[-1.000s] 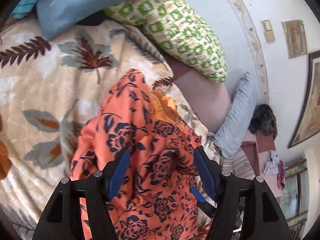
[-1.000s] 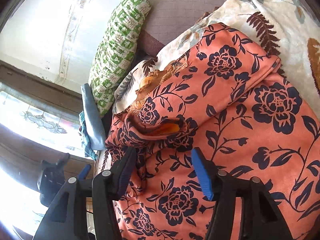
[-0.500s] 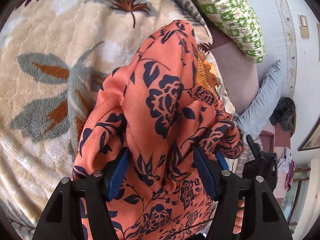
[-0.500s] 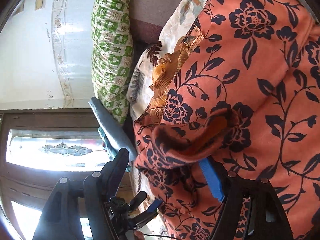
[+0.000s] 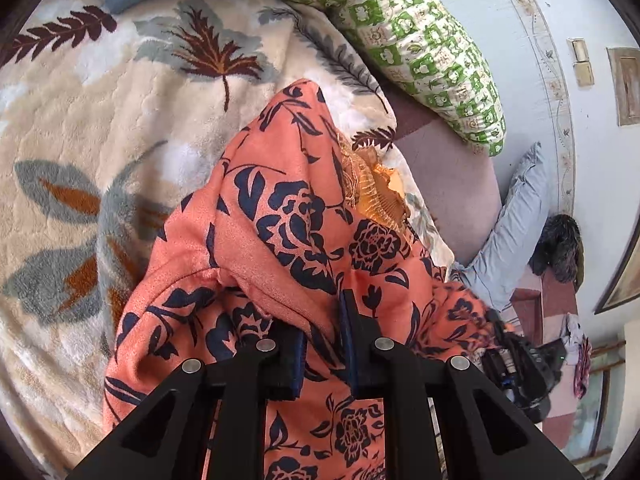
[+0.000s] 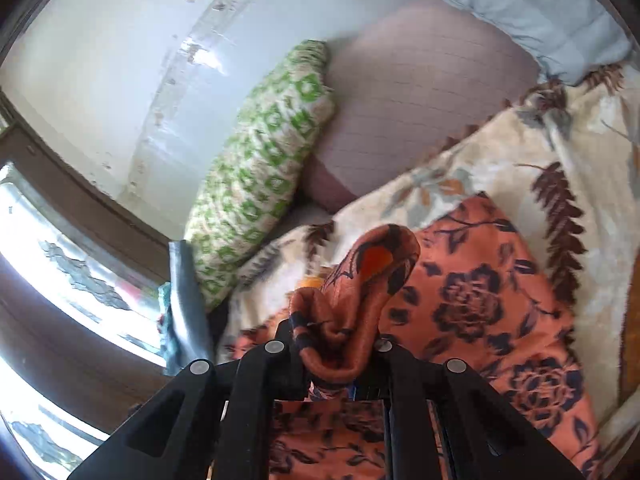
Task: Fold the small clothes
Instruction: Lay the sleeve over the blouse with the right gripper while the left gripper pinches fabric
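Orange floral garment (image 5: 280, 216) is bunching in both just-closed tongs, left tongs (image 5: 324, 344) and right tongs (image 6: 332, 356) pinching it; only the right view is showing the window (image 6: 60, 280), the green pillow (image 6: 260, 176) beside it.

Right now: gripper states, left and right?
Left gripper: just closed, pinching the orange floral garment.
Right gripper: just closed on a bunched fold of it.

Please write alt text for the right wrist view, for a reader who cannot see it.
The right gripper is shut on a bunched fold of the orange floral garment, which lies on a leaf-patterned blanket. Behind are a green checked pillow and a pale wall.
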A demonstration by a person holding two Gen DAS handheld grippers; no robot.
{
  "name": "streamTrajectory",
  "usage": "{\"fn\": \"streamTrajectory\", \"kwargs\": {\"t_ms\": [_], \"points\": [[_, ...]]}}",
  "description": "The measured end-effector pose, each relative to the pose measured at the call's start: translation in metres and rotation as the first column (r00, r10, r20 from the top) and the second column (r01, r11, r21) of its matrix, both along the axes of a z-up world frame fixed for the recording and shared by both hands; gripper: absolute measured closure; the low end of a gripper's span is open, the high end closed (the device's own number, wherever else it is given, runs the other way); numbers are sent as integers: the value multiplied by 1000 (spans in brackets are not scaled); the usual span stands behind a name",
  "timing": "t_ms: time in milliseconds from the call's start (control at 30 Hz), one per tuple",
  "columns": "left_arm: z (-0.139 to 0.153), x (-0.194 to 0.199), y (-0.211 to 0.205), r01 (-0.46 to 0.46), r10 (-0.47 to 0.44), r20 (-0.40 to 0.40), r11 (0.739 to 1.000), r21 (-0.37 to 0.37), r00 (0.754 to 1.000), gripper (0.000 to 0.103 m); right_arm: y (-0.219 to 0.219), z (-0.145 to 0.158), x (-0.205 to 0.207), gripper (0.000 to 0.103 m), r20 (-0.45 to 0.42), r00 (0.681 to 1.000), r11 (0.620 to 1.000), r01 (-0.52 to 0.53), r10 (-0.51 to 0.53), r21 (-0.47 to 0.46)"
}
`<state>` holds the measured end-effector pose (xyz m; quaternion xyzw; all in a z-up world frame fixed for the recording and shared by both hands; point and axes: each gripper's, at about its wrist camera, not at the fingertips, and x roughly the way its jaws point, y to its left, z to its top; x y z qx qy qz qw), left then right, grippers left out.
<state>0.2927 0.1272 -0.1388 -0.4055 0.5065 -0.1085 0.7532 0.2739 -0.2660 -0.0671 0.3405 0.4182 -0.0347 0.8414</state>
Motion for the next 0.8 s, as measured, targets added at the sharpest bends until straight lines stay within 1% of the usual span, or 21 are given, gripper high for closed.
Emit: {"fn": "streamTrajectory", "kwargs": {"t_ms": [33, 100, 167, 200, 233, 267, 300, 333, 367, 400, 433, 467, 500, 567, 600, 667, 733, 767, 800], "points": [[-4, -1, -4, 5, -4, -12, 1000, 6, 1000, 89, -11, -16, -4, 92, -46, 999, 1000, 25, -26, -17], [-11, -3, -9, 21, -20, -27, 999, 33, 999, 89, -30, -42, -18, 92, -100, 992, 997, 70, -72, -20], [-12, -3, -13, 20, -19, -19, 999, 41, 1000, 90, -43, -58, -28, 92, -126, 987, 995, 97, -95, 6], [-6, -6, -8, 18, -17, -5, 999, 41, 1000, 91, -46, -59, -30, 92, -121, 988, 994, 100, -96, 32], [2, -6, -9, 9, -11, 32, 999, 45, 999, 92, -47, -52, -29, 92, -89, 992, 994, 94, -89, 59], [15, -8, -8, -11, 6, 88, 998, 63, 996, 92, -46, -39, -26, 92, -36, 997, 994, 77, -74, 78], [29, -12, -6, -42, 28, 151, 995, 91, 988, 92, -44, -22, -21, 92, 36, 998, 994, 54, -58, 97], [43, -16, -5, -75, 49, 216, 990, 117, 975, 92, -42, -3, -17, 92, 122, 991, 992, 31, -46, 119], [54, -20, -5, -104, 65, 269, 986, 130, 961, 92, -42, 16, -14, 92, 215, 976, 991, 10, -40, 136], [60, -23, -5, -118, 73, 306, 984, 131, 949, 92, -41, 33, -11, 92, 295, 955, 992, -5, -32, 127], [61, -24, -6, -118, 70, 324, 984, 133, 943, 91, -39, 44, -8, 90, 335, 942, 996, -16, -14, 85], [58, -23, -10, -106, 54, 317, 983, 148, 947, 91, -36, 46, -3, 90, 321, 947, 1000, -22, 14, 22], [52, -22, -16, -88, 35, 294, 982, 169, 955, 91, -35, 39, 4, 89, 264, 964, 999, -26, 35, -37], [32, -19, -28, -44, -2, 221, 978, 202, 975, 92, -36, 8, 10, 89, 120, 992, 994, -32, 44, -103], [22, -15, -33, -17, -21, 177, 978, 208, 984, 92, -41, -10, 5, 89, 57, 998, 993, -27, 34, -117], [8, -16, -40, 38, -58, 106, 983, 177, 993, 92, -50, -41, -6, 89, -31, 1000, 994, -4, 1, -108], [5, -13, -47, 88, -98, 66, 987, 138, 993, 91, -60, -60, -23, 84, -79, 996, 996, 21, -27, -82], [4, -13, -49, 118, -124, 52, 987, 108, 991, 88, -62, -67, -28, 83, -104, 994, 997, 25, -32, -66], [4, -13, -50, 148, -150, 44, 987, 56, 988, 86, -64, -72, -32, 81, -128, 991, 999, 22, -28, -47]]}}
